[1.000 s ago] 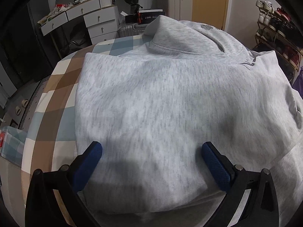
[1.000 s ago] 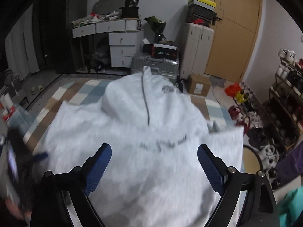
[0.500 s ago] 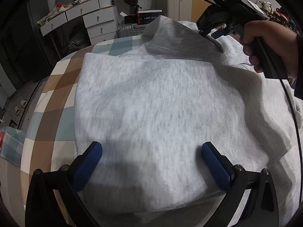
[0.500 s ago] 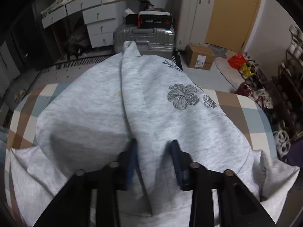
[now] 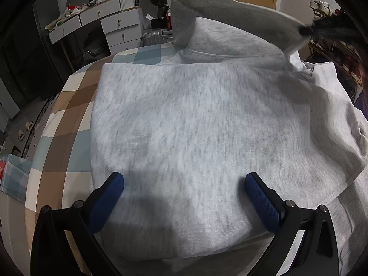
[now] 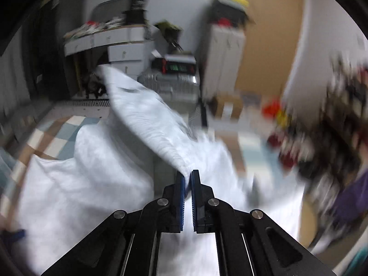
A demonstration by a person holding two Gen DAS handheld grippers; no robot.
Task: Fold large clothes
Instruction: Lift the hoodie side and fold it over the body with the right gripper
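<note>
We see the grey hoodie (image 5: 195, 138) spread over the checked bed cover (image 5: 62, 124), its body already folded into a rough rectangle and its hood (image 5: 230, 20) lifted off the bed. We judge the step in hand to be folding that hood down onto the body. The right gripper (image 6: 188, 177) has its 2 jaws closed on the hood's edge, the cloth pinched between the blue pads and stretched taut. The left gripper (image 5: 184, 191) hovers over the near hem with jaws wide apart, holding nothing. Next, we think, the hood must be carried toward us and laid flat before release. The right view is heavily blurred; in the left view the right gripper is only a dark smear at the upper right edge.
</note>
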